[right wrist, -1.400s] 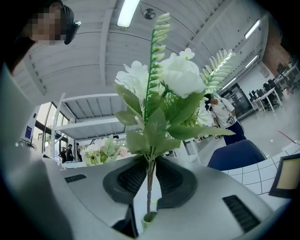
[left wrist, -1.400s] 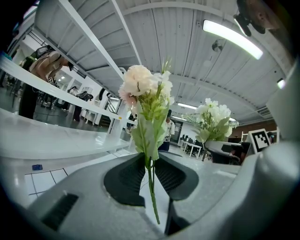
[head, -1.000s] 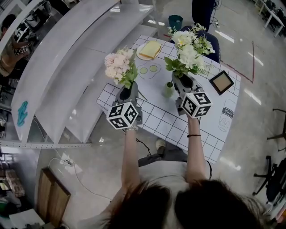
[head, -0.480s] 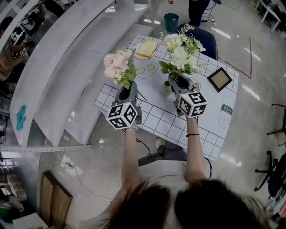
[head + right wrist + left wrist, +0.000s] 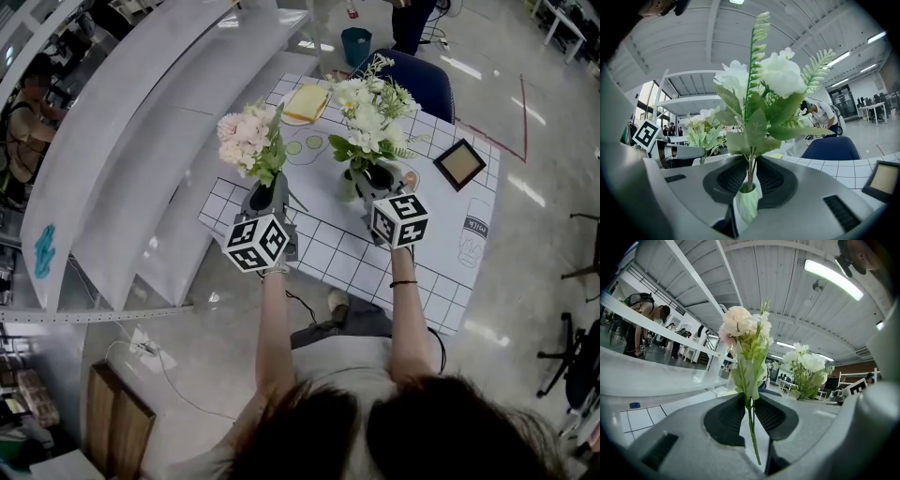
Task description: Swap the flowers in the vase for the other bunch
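Both pairs of jaws are closed on flower stems. Your left gripper (image 5: 749, 414) pinches the thin green stems of the pink-and-cream bunch (image 5: 741, 331) between its ribbed pads, with the cut ends hanging free below the grip. You hold that bunch upright in the air over the near left corner of the bench (image 5: 328, 248), touching nothing else. Your right gripper (image 5: 749, 174) clamps the stems of the white bunch (image 5: 764, 89), which has white blooms, broad leaves and fern sprigs. It grips just above the mouth of the pale green ribbed vase (image 5: 747, 205), and the stem ends reach down into that mouth. How deep they sit you cannot tell from here. The vase stands upright on the gridded bench cloth, low between the right jaws, and from the head view it peeks out just left of that gripper. The two bunches are side by side and well apart, pink on your left and white on your right, each visible from the other gripper's view. Farther back on the bench a plate (image 5: 292, 116) carries a slice of bread, and a small picture frame (image 5: 462, 164) lies to the right. A blue chair (image 5: 424, 82) stands behind the far edge.
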Demonstrator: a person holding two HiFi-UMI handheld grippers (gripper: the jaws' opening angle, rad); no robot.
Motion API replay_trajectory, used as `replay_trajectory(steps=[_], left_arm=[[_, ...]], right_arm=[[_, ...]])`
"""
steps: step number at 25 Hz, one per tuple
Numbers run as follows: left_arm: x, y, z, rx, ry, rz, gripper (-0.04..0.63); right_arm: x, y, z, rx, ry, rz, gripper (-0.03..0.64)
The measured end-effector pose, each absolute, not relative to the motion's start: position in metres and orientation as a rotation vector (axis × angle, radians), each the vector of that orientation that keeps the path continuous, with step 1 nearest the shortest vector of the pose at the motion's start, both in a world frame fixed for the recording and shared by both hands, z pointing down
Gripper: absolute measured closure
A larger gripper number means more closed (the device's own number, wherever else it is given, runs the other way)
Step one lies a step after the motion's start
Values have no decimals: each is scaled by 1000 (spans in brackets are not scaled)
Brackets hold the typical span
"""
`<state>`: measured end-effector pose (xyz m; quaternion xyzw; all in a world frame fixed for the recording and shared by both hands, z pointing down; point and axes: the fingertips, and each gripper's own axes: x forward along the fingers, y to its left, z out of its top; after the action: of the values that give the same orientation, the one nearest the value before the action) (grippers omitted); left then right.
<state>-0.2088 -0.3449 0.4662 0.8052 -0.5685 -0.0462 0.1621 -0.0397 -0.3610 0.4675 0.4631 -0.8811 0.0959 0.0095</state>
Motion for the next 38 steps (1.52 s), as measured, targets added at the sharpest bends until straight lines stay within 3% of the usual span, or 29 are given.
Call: replay_trajectory(steps=[38], left_arm=[[-191, -335, 483, 2288, -1585, -98, 531]], right_arm=[[-43, -345, 501, 1319, -2579, 275, 561]])
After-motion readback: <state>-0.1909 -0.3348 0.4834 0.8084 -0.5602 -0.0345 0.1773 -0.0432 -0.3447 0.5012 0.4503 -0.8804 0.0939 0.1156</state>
